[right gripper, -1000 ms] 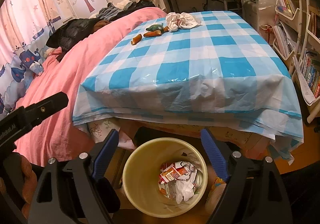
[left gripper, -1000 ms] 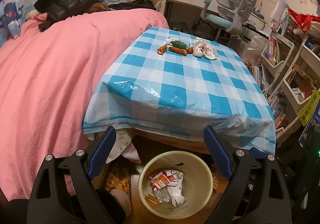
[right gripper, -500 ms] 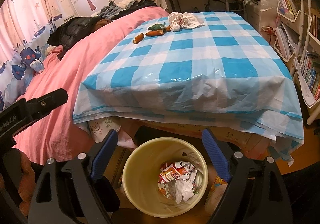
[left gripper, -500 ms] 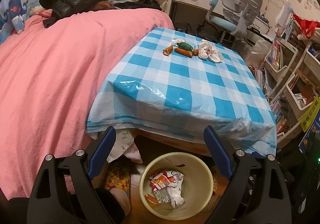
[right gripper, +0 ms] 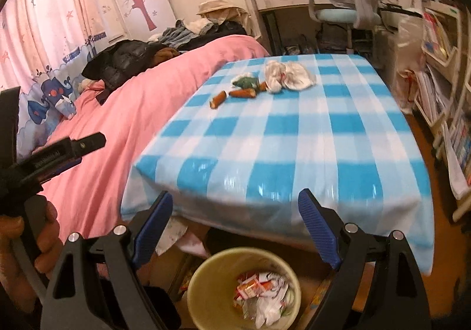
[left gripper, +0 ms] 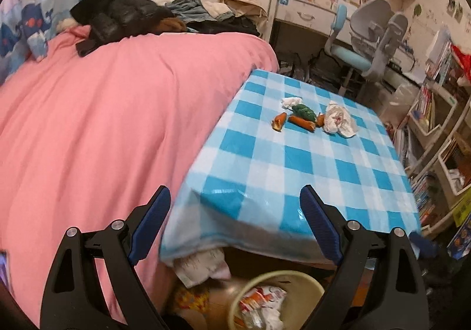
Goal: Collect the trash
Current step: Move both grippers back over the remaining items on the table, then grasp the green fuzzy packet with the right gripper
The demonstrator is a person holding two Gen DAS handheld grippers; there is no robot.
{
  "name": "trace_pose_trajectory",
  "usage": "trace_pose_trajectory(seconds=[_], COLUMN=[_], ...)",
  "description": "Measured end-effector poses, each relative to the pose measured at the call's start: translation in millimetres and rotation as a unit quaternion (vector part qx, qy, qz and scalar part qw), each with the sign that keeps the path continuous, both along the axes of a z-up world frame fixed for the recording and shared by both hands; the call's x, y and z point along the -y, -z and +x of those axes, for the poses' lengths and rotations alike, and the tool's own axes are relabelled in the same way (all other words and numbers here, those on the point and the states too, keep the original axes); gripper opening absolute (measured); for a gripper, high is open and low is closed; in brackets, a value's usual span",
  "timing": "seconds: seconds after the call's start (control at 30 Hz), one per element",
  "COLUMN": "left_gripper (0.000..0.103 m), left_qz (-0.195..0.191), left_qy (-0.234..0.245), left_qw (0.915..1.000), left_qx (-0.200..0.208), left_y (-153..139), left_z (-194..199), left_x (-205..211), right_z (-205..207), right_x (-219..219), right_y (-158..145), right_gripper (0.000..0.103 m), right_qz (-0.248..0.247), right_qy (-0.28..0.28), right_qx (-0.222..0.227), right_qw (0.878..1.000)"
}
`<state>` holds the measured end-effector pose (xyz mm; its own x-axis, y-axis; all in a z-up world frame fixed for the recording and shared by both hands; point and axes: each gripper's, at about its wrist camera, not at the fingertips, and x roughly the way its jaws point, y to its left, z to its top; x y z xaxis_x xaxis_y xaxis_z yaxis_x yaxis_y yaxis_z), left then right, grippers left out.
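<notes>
Trash lies at the far end of the blue-checked table [left gripper: 309,165] [right gripper: 294,135]: crumpled white tissue [left gripper: 338,119] [right gripper: 288,76], a green wrapper [left gripper: 303,111] [right gripper: 245,82], two orange carrot-like pieces [left gripper: 279,121] [right gripper: 243,93] and a small white scrap [left gripper: 291,102]. Below the table's near edge stands a yellow bin [left gripper: 294,277] [right gripper: 206,277] holding wrappers and paper. My left gripper [left gripper: 235,200] is open and empty, hovering over the table's near left corner. My right gripper [right gripper: 235,200] is open and empty above the bin, at the table's near edge.
A bed under a pink cover [left gripper: 103,124] [right gripper: 123,112] runs along the table's left side, with dark clothes piled on it. A desk chair [left gripper: 371,44] stands beyond the table. Bookshelves [left gripper: 432,129] line the right. A hand [right gripper: 44,244] holds the left gripper's body at left.
Both grippers have risen and pulled leftward; the table's trash now sits closer to the middle of each view, and the bin has slid toward the bottom edge.
</notes>
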<state>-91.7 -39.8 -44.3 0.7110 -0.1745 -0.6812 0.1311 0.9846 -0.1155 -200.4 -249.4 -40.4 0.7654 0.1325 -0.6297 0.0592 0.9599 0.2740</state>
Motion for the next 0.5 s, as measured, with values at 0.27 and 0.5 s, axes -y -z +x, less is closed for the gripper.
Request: trace_pose_trajectory(seconds=[0.27, 0.5], left_gripper=[0.086, 0.086], left_qz=[0.025, 0.037], left_qy=[0.039, 0.060], left_qw=[0.9989, 0.9972], left_qx=[-0.005, -0.024], left_y=[7, 29], left_z=[65, 127], left_x=[35, 70], right_z=[71, 118], right_x=[8, 13], right_y=[-7, -9], right_gripper=[0.083, 0.072], right_qz=[-0.017, 0.004], right_qy=[-0.041, -0.054], right_qx=[-0.018, -0.012], right_qw=[0.999, 0.998])
